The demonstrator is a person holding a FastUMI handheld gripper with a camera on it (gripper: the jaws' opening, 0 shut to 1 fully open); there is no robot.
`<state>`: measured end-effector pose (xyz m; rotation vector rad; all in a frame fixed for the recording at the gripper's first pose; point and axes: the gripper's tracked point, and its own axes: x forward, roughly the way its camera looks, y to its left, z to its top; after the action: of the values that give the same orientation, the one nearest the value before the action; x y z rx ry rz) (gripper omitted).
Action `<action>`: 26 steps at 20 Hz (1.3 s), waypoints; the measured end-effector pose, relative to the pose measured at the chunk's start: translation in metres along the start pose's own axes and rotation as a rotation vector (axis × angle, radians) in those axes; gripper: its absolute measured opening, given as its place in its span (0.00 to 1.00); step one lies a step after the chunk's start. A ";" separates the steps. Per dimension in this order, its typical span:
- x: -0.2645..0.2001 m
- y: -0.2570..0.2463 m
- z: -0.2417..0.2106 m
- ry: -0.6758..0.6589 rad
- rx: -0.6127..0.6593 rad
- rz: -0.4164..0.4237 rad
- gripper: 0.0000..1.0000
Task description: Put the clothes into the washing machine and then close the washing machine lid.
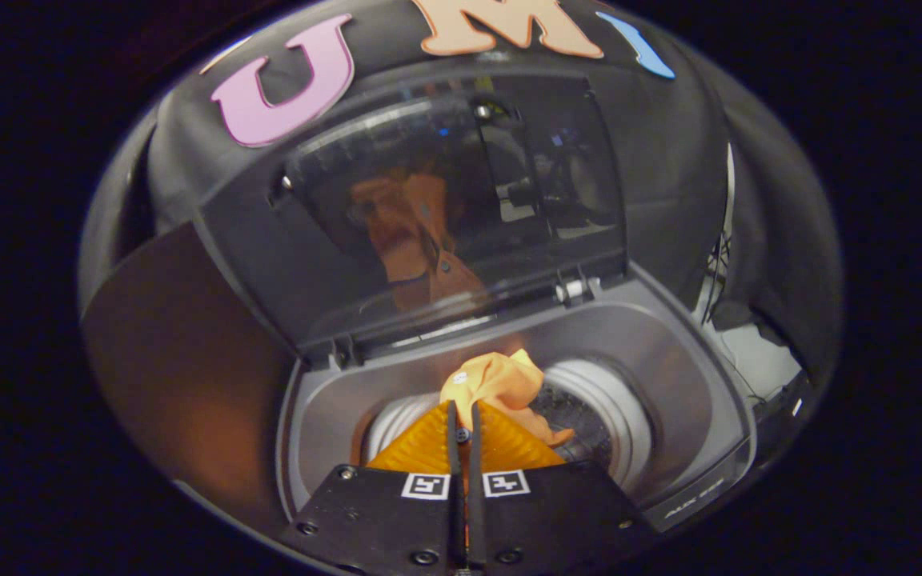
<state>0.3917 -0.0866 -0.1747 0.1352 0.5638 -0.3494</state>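
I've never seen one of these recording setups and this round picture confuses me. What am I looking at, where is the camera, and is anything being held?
The camera rides on a hand-held two-finger gripper and looks forward along its fingers, so the fingers rise from the bottom of the picture. A person carries this tool; there is no robot arm. The wide lens bends everything into a round shape.

Below the gripper is a top-loading washing machine. Its clear lid stands open and tilted back, with a reflection in it. The round opening is the drum.

The fingers are nearly together, pinching an orange piece of clothing that bunches just ahead of their tips, over the drum opening. It has not been let go yet, and the lid is not closed.
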 end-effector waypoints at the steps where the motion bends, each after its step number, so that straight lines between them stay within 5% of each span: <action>1: 0.004 -0.001 -0.005 0.018 -0.015 -0.008 0.02; 6: 0.008 -0.008 -0.022 0.049 -0.027 -0.046 0.12; 12: -0.005 -0.008 -0.007 0.011 -0.082 -0.062 0.89; 14: -0.015 -0.003 0.006 -0.011 -0.079 -0.052 0.98; 26: -0.089 0.018 0.152 -0.256 -0.155 -0.080 0.98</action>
<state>0.4039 -0.0773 0.0012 -0.0815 0.3412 -0.3920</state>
